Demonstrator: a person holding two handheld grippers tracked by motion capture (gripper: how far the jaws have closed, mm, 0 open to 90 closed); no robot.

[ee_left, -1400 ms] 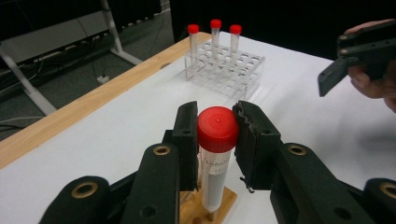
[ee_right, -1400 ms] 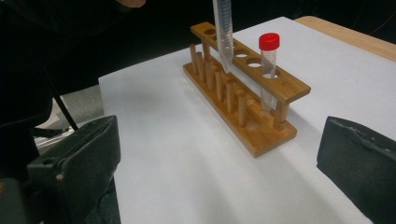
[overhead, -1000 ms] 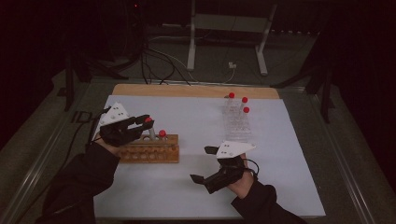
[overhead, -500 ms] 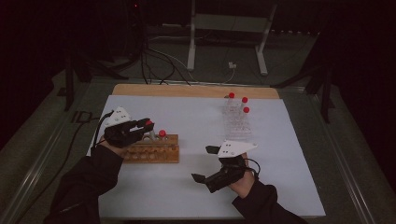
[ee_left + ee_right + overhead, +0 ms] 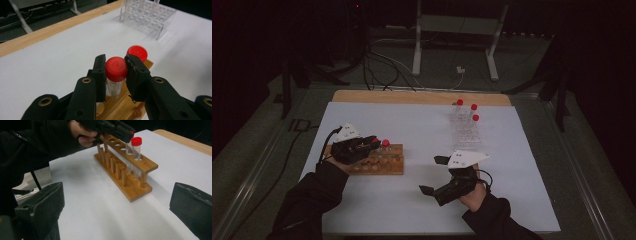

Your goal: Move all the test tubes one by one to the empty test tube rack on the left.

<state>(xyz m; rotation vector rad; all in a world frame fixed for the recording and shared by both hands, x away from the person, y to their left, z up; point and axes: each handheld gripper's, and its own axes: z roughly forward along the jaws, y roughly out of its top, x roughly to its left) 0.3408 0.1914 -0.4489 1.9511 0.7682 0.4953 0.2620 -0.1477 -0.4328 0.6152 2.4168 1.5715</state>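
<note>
My left gripper (image 5: 115,75) is shut on the red cap of a clear tube (image 5: 116,68) and holds it upright over the wooden rack (image 5: 117,105). In the right gripper view the held tube's body (image 5: 129,148) reaches down into a hole of the rack (image 5: 147,166), next to a second red-capped tube (image 5: 136,142) standing at the rack's end. From above, the left gripper (image 5: 373,142) sits over the rack (image 5: 382,165) at the sheet's left. My right gripper (image 5: 432,175) rests open near the front middle, its jaws (image 5: 117,192) wide apart with nothing between them.
A clear plastic rack (image 5: 464,127) stands at the back right of the white sheet (image 5: 412,120), with three red-capped tubes (image 5: 473,106) in its far end. A wooden strip (image 5: 422,96) borders the sheet's far edge. Cables and a stand lie beyond the table.
The left gripper has sunk with the red-capped tube, bringing it down onto the wooden rack. The right gripper has stayed where it was.
</note>
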